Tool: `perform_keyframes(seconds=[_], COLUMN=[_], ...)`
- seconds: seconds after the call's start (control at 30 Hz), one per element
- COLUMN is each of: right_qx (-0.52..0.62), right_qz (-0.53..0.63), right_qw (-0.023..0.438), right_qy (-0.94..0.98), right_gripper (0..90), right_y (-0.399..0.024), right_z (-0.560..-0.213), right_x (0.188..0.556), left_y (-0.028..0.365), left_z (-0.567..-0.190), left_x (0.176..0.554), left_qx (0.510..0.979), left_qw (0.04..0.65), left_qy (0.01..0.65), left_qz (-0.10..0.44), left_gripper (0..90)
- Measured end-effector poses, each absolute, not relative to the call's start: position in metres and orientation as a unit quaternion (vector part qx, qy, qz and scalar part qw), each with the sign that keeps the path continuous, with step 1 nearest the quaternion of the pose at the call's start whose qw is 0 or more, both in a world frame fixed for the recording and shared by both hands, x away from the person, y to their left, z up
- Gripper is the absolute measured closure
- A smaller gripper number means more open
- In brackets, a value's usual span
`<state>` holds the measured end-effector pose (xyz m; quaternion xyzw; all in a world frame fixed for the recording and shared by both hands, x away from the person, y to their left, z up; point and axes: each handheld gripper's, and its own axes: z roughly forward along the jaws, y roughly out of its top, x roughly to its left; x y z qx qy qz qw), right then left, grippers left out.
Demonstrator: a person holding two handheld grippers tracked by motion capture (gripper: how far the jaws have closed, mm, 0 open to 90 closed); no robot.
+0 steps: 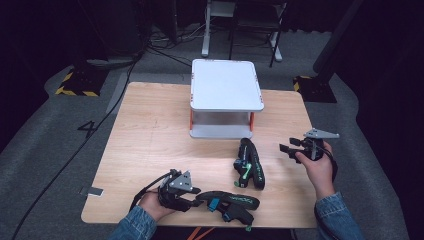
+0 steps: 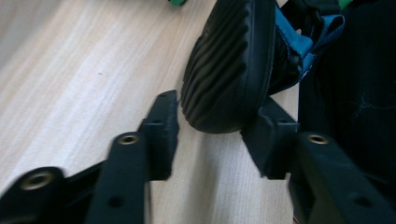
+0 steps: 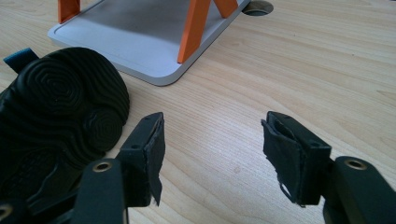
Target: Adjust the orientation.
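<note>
The pale wood-grain table (image 1: 150, 130) is carrying a white two-tier rack (image 1: 226, 85) on orange legs at its far middle, and two black sandals with ribbed, contoured soles are lying nearer the person. One sandal (image 1: 248, 165), showing green trim, is resting on its side between the rack and the front edge; the other sandal (image 1: 231, 203), with blue strap lining, is lying along the front edge. The left gripper (image 1: 197, 195) is sitting at this nearer sandal's end, its jaws straddling the rounded sole tip; the far pad seems to be touching, though the blur is leaving the near pad's contact unclear, so a firm hold is not yet certain. To do this well, the jaws should be closing squarely across the thick rubber edge, not the soft strap, before any lift. The right gripper (image 1: 286, 149) is hovering with jaws apart and empty beside the other sandal.
</note>
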<state>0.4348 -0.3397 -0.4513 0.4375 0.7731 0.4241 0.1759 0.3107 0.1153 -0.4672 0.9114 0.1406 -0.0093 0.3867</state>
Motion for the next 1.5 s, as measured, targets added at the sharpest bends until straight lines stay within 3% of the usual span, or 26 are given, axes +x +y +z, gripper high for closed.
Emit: perform_keyframes(seconds=[0.43, 1.1, 1.5], right_qx=[0.438, 0.445, 0.45], right_qz=[0.424, 0.423, 0.415], right_qw=[0.174, 0.172, 0.172], right_qy=[0.773, 0.771, 0.772], right_gripper=[39.9, 39.9, 39.8], right_y=[-0.341, -0.344, -0.346], right_z=[-0.452, -0.455, -0.459], right_x=[0.436, 0.435, 0.427], left_y=[0.137, 0.211, 0.204], left_z=[-0.458, -0.458, -0.465], left_x=[0.313, 0.341, 0.376], left_qx=[0.898, 0.859, 0.841], left_qw=[0.41, 0.442, 0.44], left_qy=[0.16, 0.25, 0.313], left_qz=[0.027, 0.061, 0.043], left_gripper=[75.5, 76.0, 74.1])
